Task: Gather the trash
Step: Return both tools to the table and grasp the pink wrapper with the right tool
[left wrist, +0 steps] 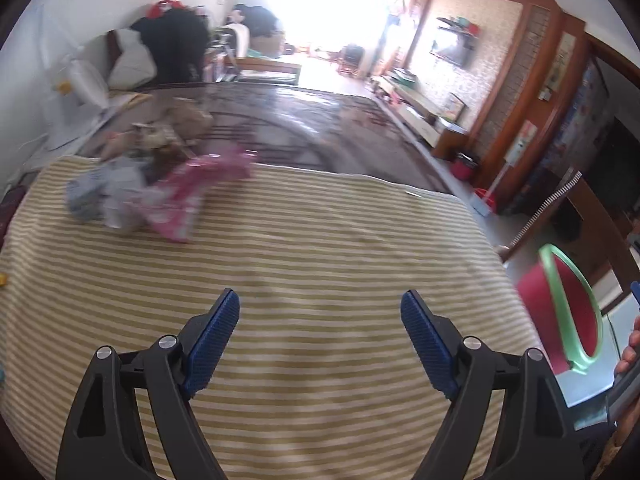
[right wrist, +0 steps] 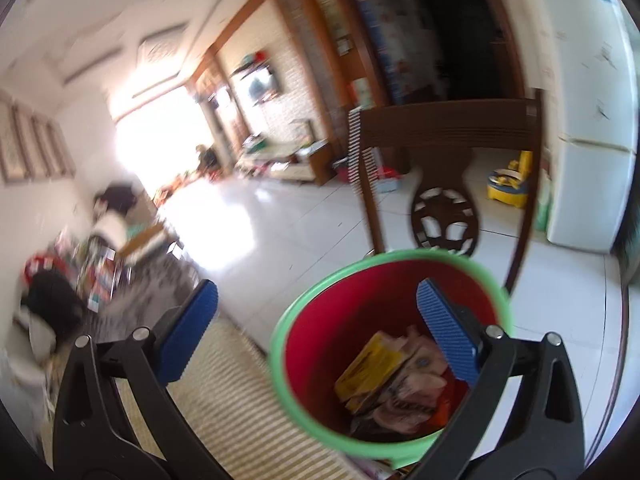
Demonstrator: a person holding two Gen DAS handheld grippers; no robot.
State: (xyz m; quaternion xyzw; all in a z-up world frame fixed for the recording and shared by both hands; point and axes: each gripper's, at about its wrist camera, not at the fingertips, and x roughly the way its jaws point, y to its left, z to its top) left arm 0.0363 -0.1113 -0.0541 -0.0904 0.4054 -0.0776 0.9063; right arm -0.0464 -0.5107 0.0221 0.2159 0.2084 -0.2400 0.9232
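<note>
Left tool: blue pads spread wide, nothing between them, poised above the striped cloth covering the surface. Trash pile: far left part of the cloth, at its far edge; pink wrapper foremost, grey-blue crumpled piece just left of it, brownish scraps behind; all blurred, details not legible. Bin: red with green rim, off the right edge of the surface, tilted, well apart from the pile. Fingertips of a hand at the far right edge, just beside the bin.

Right tool: pads apart, gripping nothing; left pad over the cloth's edge, right pad over the bin's mouth. Bin seen from above, beside the cloth's edge. Inside: yellow packet and pale pinkish wrappers lying at the bottom. Wooden chair behind the bin on the tiled floor.
</note>
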